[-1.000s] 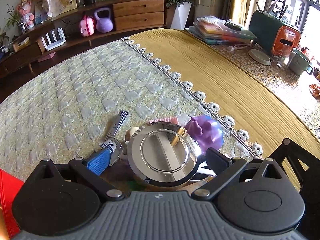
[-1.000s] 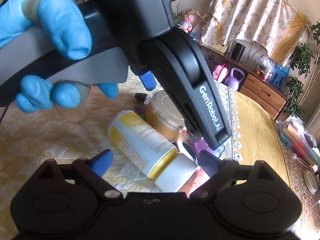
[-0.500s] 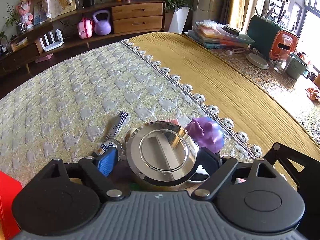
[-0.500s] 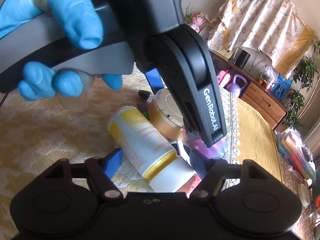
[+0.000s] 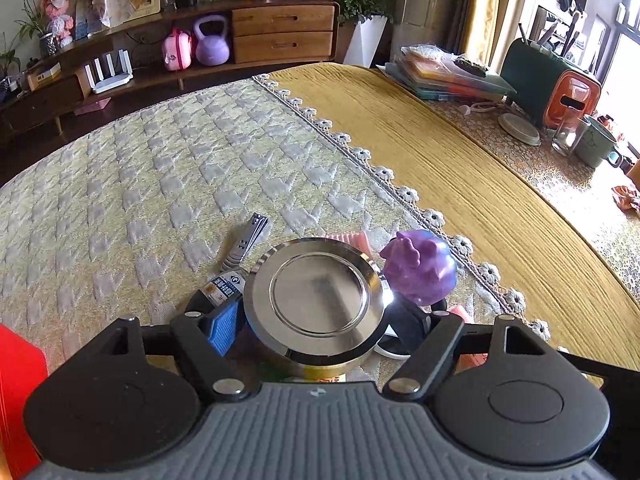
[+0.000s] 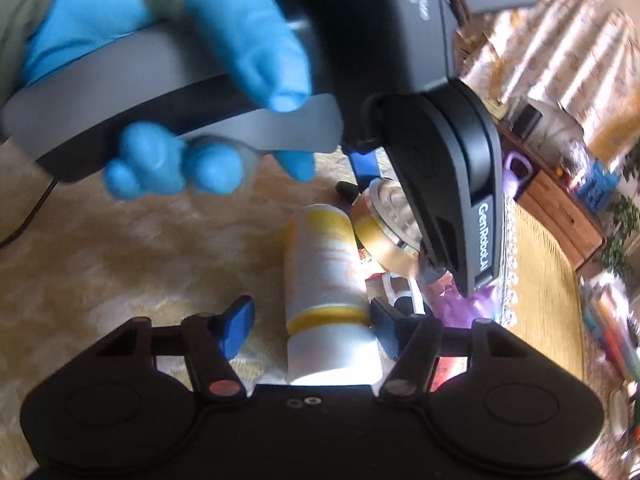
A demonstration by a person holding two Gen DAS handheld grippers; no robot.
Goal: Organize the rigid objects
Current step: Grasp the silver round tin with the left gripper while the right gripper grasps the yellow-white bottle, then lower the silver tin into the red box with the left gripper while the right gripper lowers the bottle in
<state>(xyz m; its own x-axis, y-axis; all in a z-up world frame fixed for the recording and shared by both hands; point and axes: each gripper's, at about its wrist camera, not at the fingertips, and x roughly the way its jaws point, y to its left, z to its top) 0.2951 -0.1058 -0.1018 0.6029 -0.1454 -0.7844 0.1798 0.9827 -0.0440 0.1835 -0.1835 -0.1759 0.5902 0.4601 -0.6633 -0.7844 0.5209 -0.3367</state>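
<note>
In the left wrist view a gold tin with a shiny silver lid (image 5: 318,300) sits between the fingers of my left gripper (image 5: 316,322), which are closed against its sides. The tin (image 6: 384,224) also shows in the right wrist view, with the left gripper body over it. My right gripper (image 6: 312,320) is open around a white and yellow bottle (image 6: 324,280) lying on its side on the quilted cloth; the right finger is close to it, the left finger stands apart.
A purple toy (image 5: 420,266), a nail clipper (image 5: 246,240), a pink item (image 5: 348,238) and a small labelled item (image 5: 224,286) lie around the tin. A red object (image 5: 16,380) sits at the left edge. Books, an orange-green holder and cups stand far right.
My left fingers have closed in on the tin. My right gripper has swung and moved forward so the bottle lies between its open fingers.
</note>
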